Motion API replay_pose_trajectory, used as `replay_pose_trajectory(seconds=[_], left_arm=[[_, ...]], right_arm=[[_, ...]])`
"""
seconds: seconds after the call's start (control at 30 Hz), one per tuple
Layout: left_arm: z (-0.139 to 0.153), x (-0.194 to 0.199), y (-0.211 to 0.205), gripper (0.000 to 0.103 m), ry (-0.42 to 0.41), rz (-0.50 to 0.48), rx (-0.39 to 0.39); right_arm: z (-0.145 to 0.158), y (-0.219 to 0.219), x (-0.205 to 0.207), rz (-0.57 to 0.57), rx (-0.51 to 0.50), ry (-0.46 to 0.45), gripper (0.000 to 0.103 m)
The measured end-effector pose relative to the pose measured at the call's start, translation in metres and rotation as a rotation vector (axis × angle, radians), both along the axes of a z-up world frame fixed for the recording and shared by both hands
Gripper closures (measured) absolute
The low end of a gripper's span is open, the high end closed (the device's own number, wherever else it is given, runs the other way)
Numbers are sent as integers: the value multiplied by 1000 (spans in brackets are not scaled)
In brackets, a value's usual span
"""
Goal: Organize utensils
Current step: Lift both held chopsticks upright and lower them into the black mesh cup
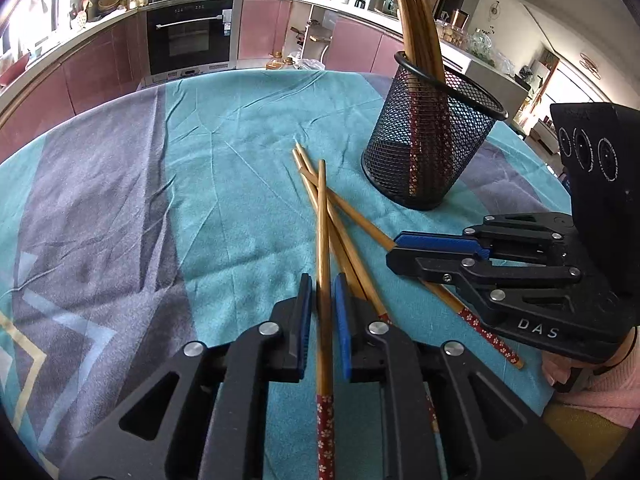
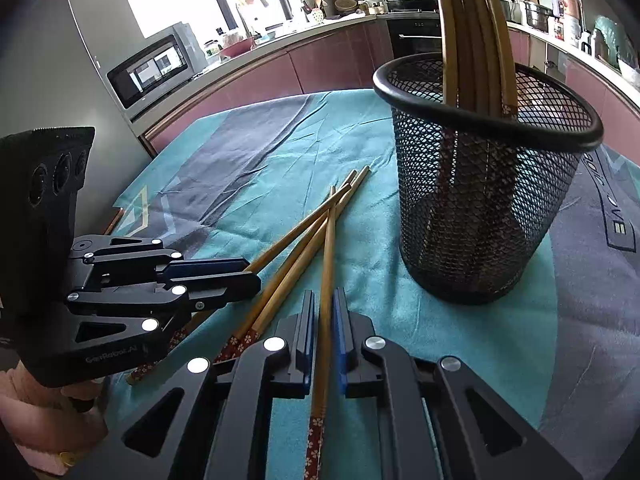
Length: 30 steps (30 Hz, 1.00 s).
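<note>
Several wooden chopsticks with red flowered ends lie crossed on the teal and grey tablecloth. My left gripper is shut on one chopstick that runs straight between its blue pads. From the side it shows as the left gripper, low over the cloth. My right gripper is shut on another chopstick, and it appears again as the right gripper. Two loose chopsticks lie between the two grippers. A black mesh holder stands just beyond, with several chopsticks upright in it.
The round table's far edge faces a kitchen counter with a built-in oven. A microwave sits on the counter to the left. A person's pink sleeve is behind the right gripper.
</note>
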State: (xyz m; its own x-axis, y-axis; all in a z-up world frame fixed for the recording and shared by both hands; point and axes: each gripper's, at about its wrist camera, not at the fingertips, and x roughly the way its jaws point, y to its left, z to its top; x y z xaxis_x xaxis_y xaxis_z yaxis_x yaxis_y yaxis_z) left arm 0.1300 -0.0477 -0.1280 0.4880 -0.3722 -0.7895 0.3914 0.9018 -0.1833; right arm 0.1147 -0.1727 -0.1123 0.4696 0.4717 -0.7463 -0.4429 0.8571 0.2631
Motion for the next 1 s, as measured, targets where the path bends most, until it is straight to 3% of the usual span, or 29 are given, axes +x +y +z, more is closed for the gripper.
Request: replay_pose_trajectory(seconds=[0.4, 1.0], left_arm=[[13, 8, -4, 95, -23, 16, -26], [111, -29, 13, 95, -200, -84, -239]], right_arm=[[12, -10, -2, -5, 37, -44, 97], [92, -68, -32, -65, 194, -257, 97]])
